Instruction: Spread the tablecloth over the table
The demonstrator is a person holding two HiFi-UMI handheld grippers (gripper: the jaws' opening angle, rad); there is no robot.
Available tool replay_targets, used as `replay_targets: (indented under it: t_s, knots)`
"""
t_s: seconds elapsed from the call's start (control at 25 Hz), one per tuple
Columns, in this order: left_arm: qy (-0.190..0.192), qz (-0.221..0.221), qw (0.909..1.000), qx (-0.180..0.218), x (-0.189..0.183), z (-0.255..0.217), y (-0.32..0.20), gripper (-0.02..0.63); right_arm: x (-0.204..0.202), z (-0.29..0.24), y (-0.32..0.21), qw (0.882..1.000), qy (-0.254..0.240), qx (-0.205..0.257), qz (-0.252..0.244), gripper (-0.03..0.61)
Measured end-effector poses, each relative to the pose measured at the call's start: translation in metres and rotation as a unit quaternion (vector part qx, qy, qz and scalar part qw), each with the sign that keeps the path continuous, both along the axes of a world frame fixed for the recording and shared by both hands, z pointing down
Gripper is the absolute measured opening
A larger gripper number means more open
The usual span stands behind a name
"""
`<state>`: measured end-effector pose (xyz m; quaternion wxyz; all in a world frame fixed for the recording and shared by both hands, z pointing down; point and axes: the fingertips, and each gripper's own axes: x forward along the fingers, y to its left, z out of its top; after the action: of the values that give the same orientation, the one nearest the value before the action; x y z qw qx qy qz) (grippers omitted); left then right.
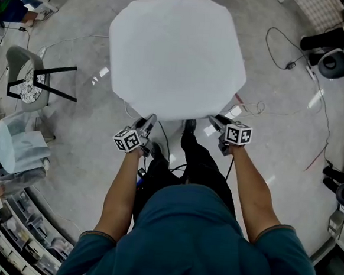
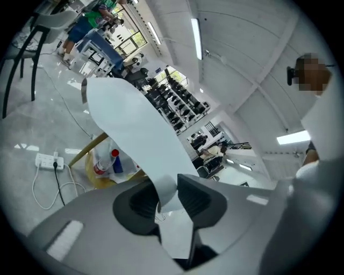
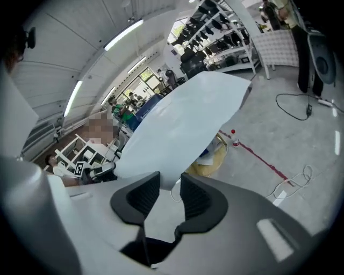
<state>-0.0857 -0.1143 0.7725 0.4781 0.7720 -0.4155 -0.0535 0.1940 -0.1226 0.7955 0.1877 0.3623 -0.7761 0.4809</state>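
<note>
The left gripper is nipped on a curled fold of the cloth at the tabletop's near-left corner. The cloth seems to cover the whole tabletop, with its hem hanging off the near edge. At the near-right corner the right gripper has its jaws apart and the hem lies loose between them. The cloth looks light, soft and slippery, so I'd pinch the hem at the 2 near corners and tug gently.

Bright, even light from ceiling strip lights washes out the tablecloth; fisheye edges bend and darken.
</note>
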Motion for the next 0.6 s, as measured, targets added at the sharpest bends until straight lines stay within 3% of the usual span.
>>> replay_targets:
  t_s: [0.08, 0.16, 0.36, 0.6]
  knots:
    - [0.003, 0.003, 0.9998, 0.020, -0.001, -0.015, -0.002, 0.090, -0.001, -0.018, 0.002, 1.000, -0.004, 0.021, -0.012, 0.084]
    - [0.005, 0.012, 0.9991, 0.039, -0.002, -0.029, -0.005, 0.087, -0.003, -0.038, 0.001, 0.999, -0.010, 0.041, -0.020, 0.061]
    - [0.011, 0.025, 0.9952, 0.094, -0.008, -0.075, -0.019, 0.091, -0.014, -0.087, -0.011, 0.995, -0.025, 0.095, -0.032, 0.054]
    - [-0.006, 0.071, 0.9814, 0.178, -0.005, -0.135, -0.051, 0.127, -0.035, -0.144, -0.044, 0.980, -0.036, 0.190, -0.047, 0.057]
